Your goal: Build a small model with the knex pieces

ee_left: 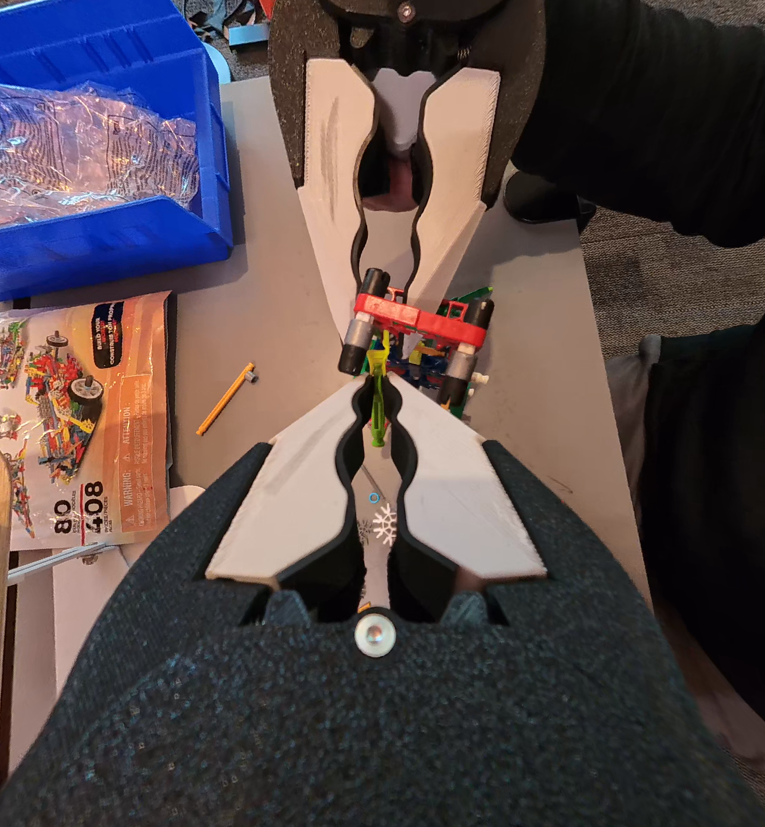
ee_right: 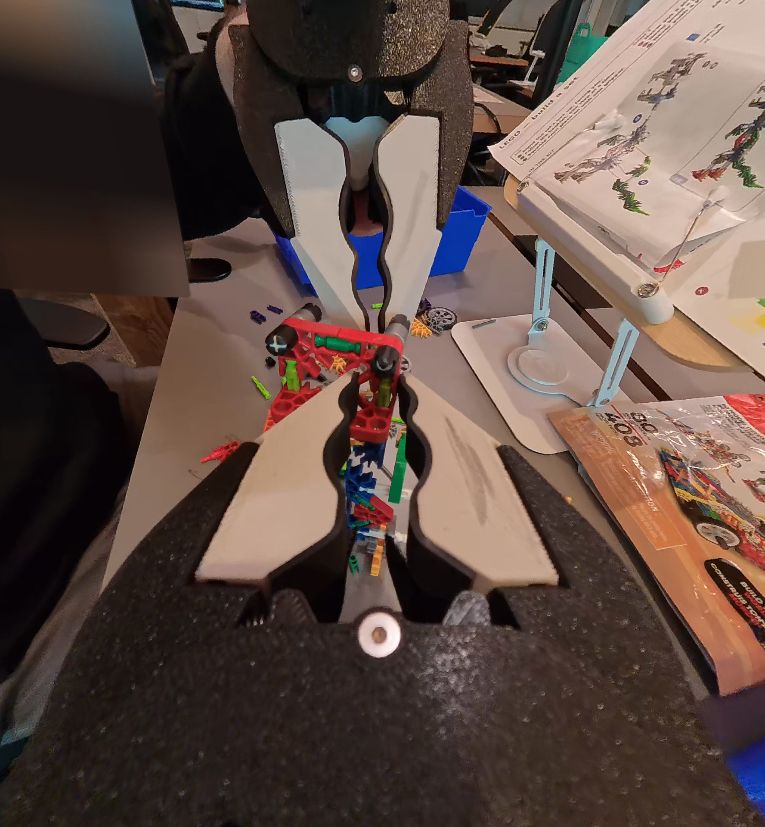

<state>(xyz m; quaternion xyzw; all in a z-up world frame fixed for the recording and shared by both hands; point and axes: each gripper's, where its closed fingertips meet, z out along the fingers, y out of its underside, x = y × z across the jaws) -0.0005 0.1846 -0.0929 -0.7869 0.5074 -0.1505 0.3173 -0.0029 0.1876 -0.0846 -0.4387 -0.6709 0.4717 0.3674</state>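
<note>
A multicoloured rod-and-connector toy model with a red frame (ee_left: 416, 317) and black-and-grey axle caps stands on the grey table between my two grippers, which face each other. My left gripper (ee_left: 376, 379) is shut on a lime-green rod (ee_left: 377, 416) whose far end meets the model under the red frame. My right gripper (ee_right: 375, 382) is shut on the model's red frame (ee_right: 340, 344) near its top corner. In the left wrist view my right gripper (ee_left: 385, 288) comes in from the far side. In the right wrist view my left gripper (ee_right: 374, 320) reaches the frame's far edge.
A blue bin (ee_left: 103, 250) with clear plastic bags sits far left. A printed parts bag (ee_left: 81, 402), an orange rod (ee_left: 226, 398) and a white snowflake piece (ee_left: 385, 523) lie on the table. A booklet stand (ee_right: 550, 358), a small wheel (ee_right: 441, 318) and several loose pieces are nearby. My left and right fingertips are right by each other. The white snowflake piece (ee_left: 385, 523) is about 20 cm from both grippers' fingertips.
</note>
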